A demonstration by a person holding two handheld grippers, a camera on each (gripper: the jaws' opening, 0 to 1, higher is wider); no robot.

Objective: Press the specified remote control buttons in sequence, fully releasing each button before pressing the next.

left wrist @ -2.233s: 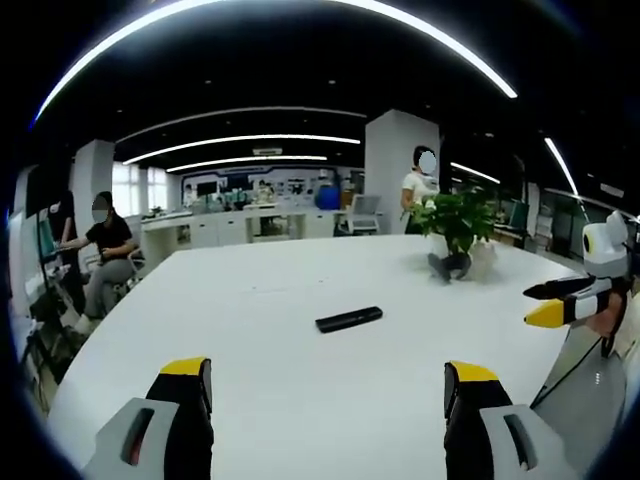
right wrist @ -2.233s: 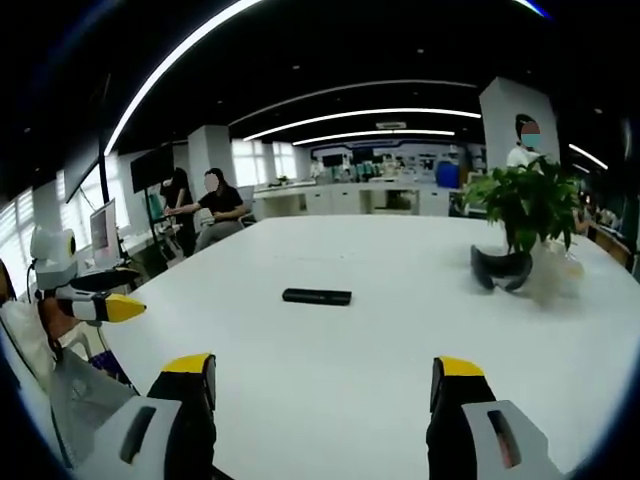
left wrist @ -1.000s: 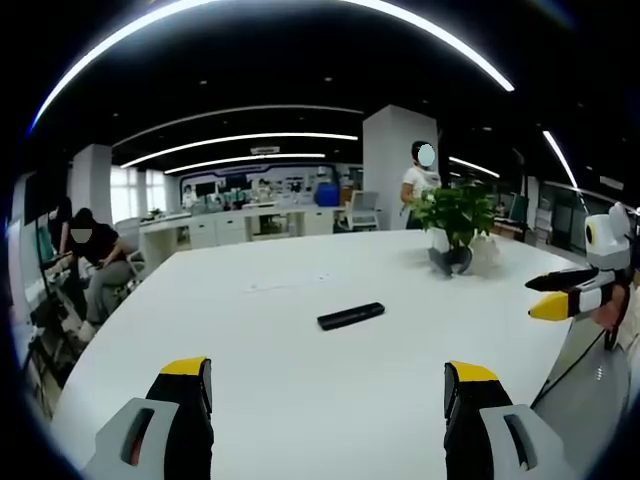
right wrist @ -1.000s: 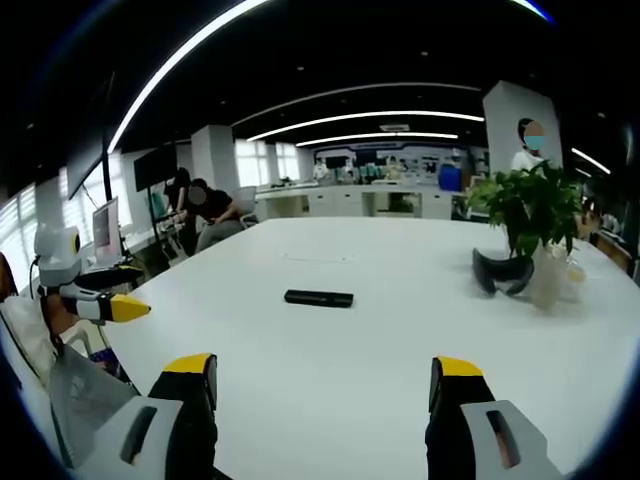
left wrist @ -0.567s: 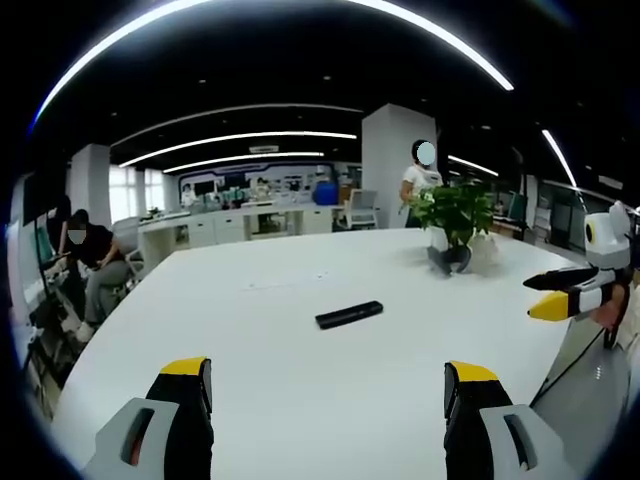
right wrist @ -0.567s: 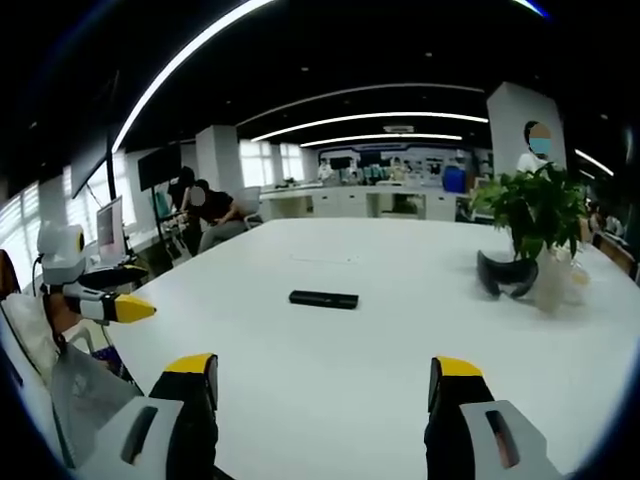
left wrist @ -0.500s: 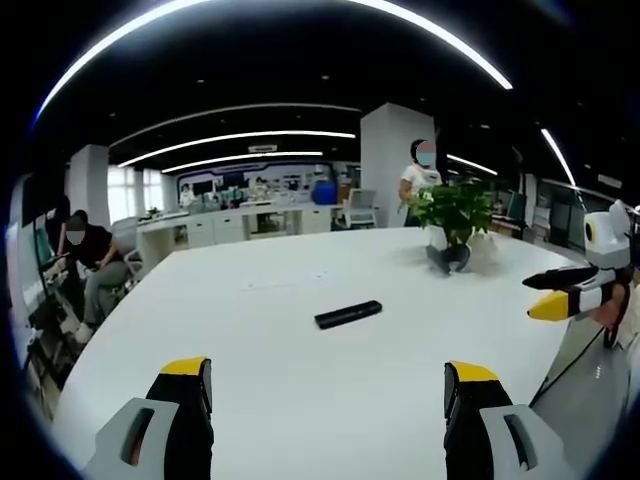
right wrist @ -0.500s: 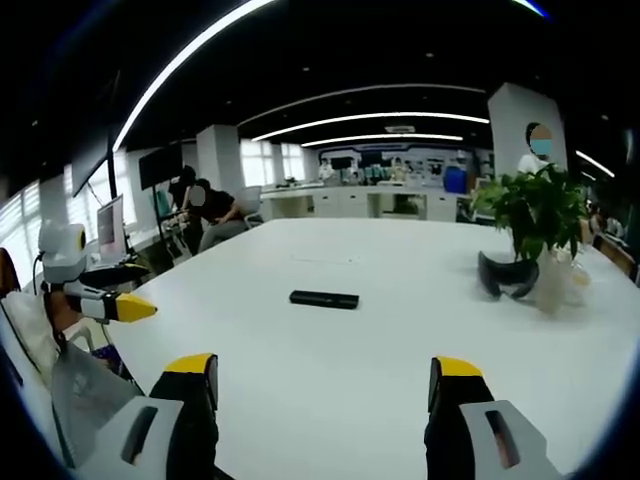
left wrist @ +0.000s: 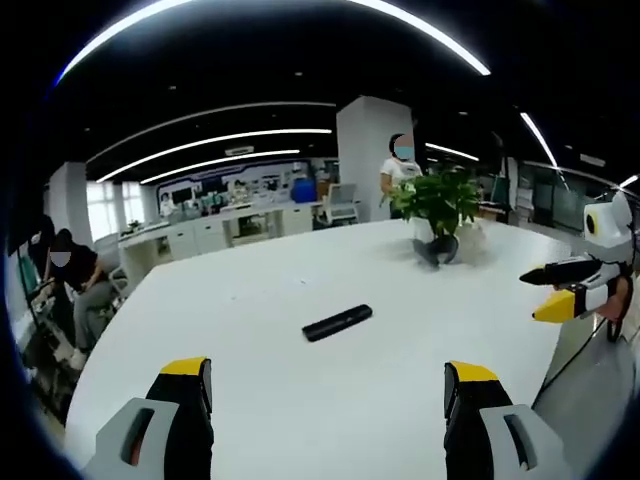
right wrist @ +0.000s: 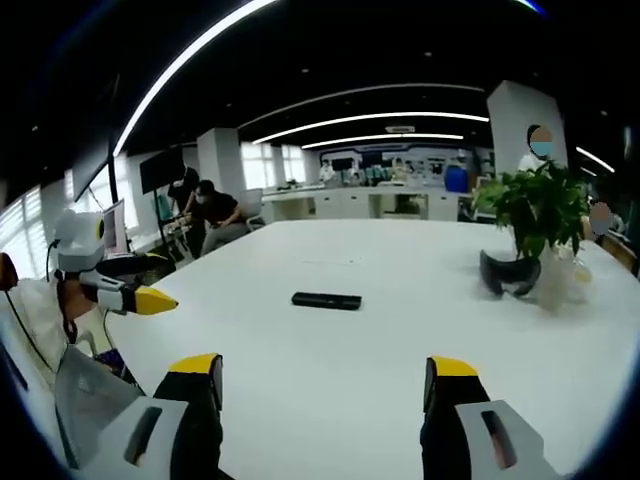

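Two grippers held over the near edge of a broad white table: left gripper spread wide, right gripper likewise spread, both empty. Farther on, black remote control flat at mid-table, apart from both. Beyond, potted plant toward the far edge. Behind, open office, white counters, seated person, curved ceiling light strips.

Bare table around remote

Right gripper jaws wide apart above white table. Black remote lies flat mid-table. Left gripper hovers at left; potted plant right.
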